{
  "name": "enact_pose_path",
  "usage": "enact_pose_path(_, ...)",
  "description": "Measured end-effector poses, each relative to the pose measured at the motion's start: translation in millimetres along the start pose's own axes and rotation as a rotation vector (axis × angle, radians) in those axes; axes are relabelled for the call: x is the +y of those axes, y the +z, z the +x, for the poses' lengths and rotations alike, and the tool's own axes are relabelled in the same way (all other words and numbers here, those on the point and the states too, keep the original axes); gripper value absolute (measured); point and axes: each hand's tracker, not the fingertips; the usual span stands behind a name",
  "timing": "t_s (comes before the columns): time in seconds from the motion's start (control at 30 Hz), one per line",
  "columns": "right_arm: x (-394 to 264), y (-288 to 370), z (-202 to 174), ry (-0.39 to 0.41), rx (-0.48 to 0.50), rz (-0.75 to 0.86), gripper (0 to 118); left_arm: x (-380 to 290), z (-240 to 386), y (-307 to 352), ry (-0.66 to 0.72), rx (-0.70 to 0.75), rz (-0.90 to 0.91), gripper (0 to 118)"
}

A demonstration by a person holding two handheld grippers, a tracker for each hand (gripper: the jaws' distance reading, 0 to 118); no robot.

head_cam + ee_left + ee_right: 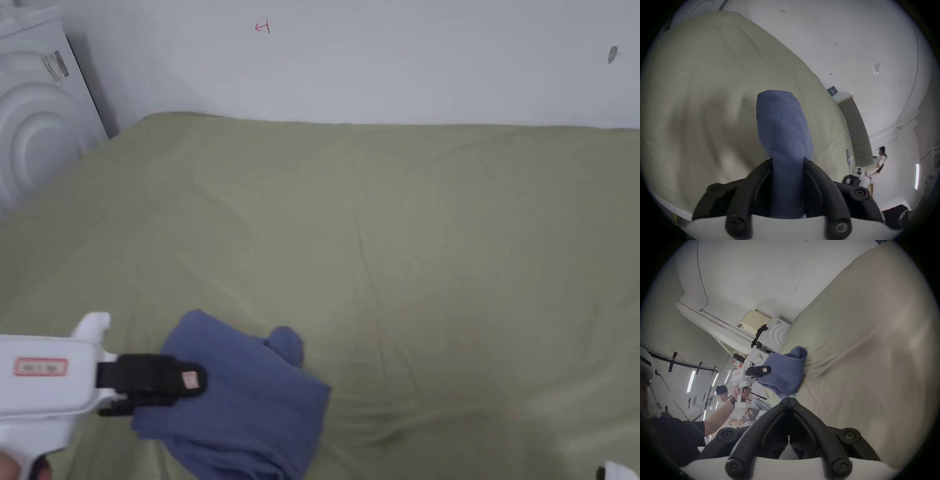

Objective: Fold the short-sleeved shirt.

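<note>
Where the olive bed sheet (406, 237) spreads wall to wall, the blue shirt (250, 400) lies bunched at its near left part. Left tool (156, 381) reaches in from the left, jaws clamped on the shirt's edge; its own view shows cloth (782, 129) pinched between them. Right tool (789, 400), jaws closed together on nothing, sits just beside the shirt (784, 369).
</note>
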Motion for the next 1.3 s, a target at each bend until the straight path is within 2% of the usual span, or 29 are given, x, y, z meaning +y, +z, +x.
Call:
enact_pose_path(0.2,0,0,-12,0.036,-0.026,-0.035,1,39,-80,59,0.056,0.143,0.030,22)
enact_pose_path(0.27,-1,-1,-14,0.045,-0.068,-0.056,1,44,-110,65,0.086,0.172,0.030,22)
enact_pose_path(0.43,-4,7,-21,0.049,-0.112,-0.058,1,33,-150,73,0.119,0.139,0.019,22)
enact_pose_path(0.53,-2,12,-26,0.049,-0.133,-0.051,1,18,-150,81,0.159,0.108,0.083,22)
enact_pose_path(0.57,-1,13,-27,0.050,-0.133,-0.047,1,14,-149,84,0.166,0.121,0.096,24)
enact_pose_path(0.6,0,13,-29,0.051,-0.134,-0.040,1,11,-145,87,0.178,0.133,0.103,32)
enact_pose_path(0.63,1,14,-31,0.051,-0.130,-0.036,1,11,-142,93,0.190,0.152,0.114,48)
enact_pose_path(0.7,4,17,-42,0.067,-0.121,-0.024,1,12,-119,107,0.162,0.283,0.124,82)
enact_pose_path(0.77,7,25,-53,0.096,-0.115,-0.014,1,16,-99,131,0.125,0.327,0.153,84)
enact_pose_path(0.83,11,40,-64,0.161,-0.115,0.010,1,19,-64,155,0.085,0.380,0.192,90)
enact_pose_path(0.9,17,58,-79,0.220,-0.135,0.047,1,19,-18,174,0.012,0.487,0.258,90)
enact_pose_path(1.0,30,82,-101,0.319,-0.280,0.108,1,7,71,170,-0.151,0.662,0.358,90)
enact_pose_path(1.07,41,93,-109,0.371,-0.397,0.155,1,-11,115,152,-0.303,0.672,0.392,89)
enact_pose_path(1.1,46,97,-110,0.370,-0.435,0.183,1,-24,138,136,-0.346,0.646,0.414,87)
enact_pose_path(1.13,50,101,-112,0.368,-0.476,0.220,1,-35,158,120,-0.377,0.606,0.423,73)
enact_pose_path(1.17,54,105,-114,0.372,-0.523,0.259,1,-43,162,102,-0.402,0.536,0.411,48)
enact_pose_path(1.2,58,108,-114,0.385,-0.571,0.275,1,-53,176,80,-0.400,0.471,0.378,12)
enact_pose_path(1.23,60,111,-117,0.402,-0.623,0.297,1,-61,189,57,-0.414,0.438,0.351,0)
enact_pose_path(1.3,59,115,-124,0.462,-0.721,0.318,1,-91,220,13,-0.477,0.464,0.364,0)
